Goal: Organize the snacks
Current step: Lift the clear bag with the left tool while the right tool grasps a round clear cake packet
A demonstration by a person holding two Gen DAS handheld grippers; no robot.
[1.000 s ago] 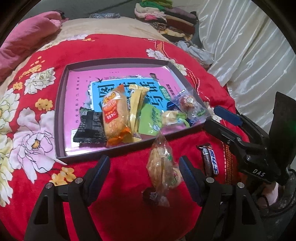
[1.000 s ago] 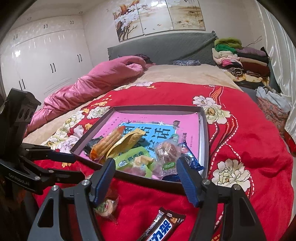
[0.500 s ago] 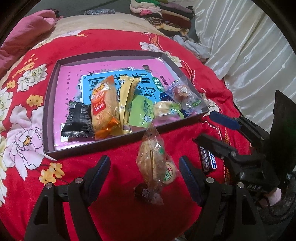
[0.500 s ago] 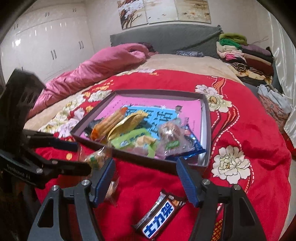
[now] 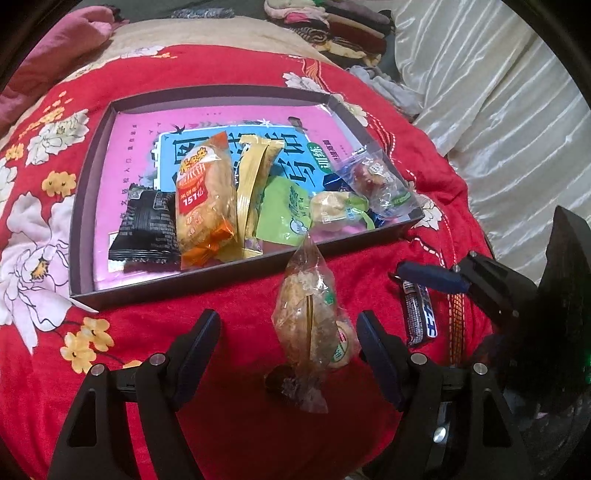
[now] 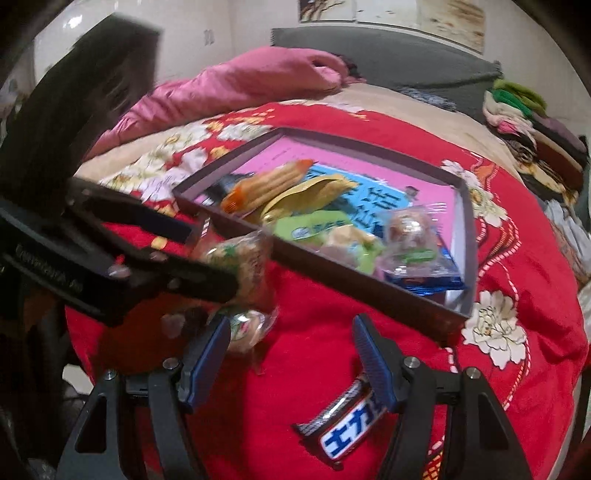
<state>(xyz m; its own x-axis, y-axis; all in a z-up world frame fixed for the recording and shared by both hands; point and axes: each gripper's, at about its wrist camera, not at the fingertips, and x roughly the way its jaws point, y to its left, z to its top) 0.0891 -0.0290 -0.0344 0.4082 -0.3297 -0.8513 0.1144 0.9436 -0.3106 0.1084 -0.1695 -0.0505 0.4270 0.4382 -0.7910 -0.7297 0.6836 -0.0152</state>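
The shallow box (image 5: 88,206) holds six wrapped snacks along its near edge. Both the left gripper (image 5: 288,332) and right gripper (image 6: 291,349) are spread, pinching nothing.

Tray (image 5: 207,284) on blanket (image 5: 229,413), snack packets inside along its near edge. Clear-wrapped snack (image 5: 306,325) on blanket near side of tray; chocolate bar (image 5: 419,314) right of it. Folded clothes (image 5: 332,22) far right.

"151亿" is printed on the orange rice-cracker packet (image 5: 205,199); "士力架" is read on the chocolate bar wrapper (image 6: 347,428).
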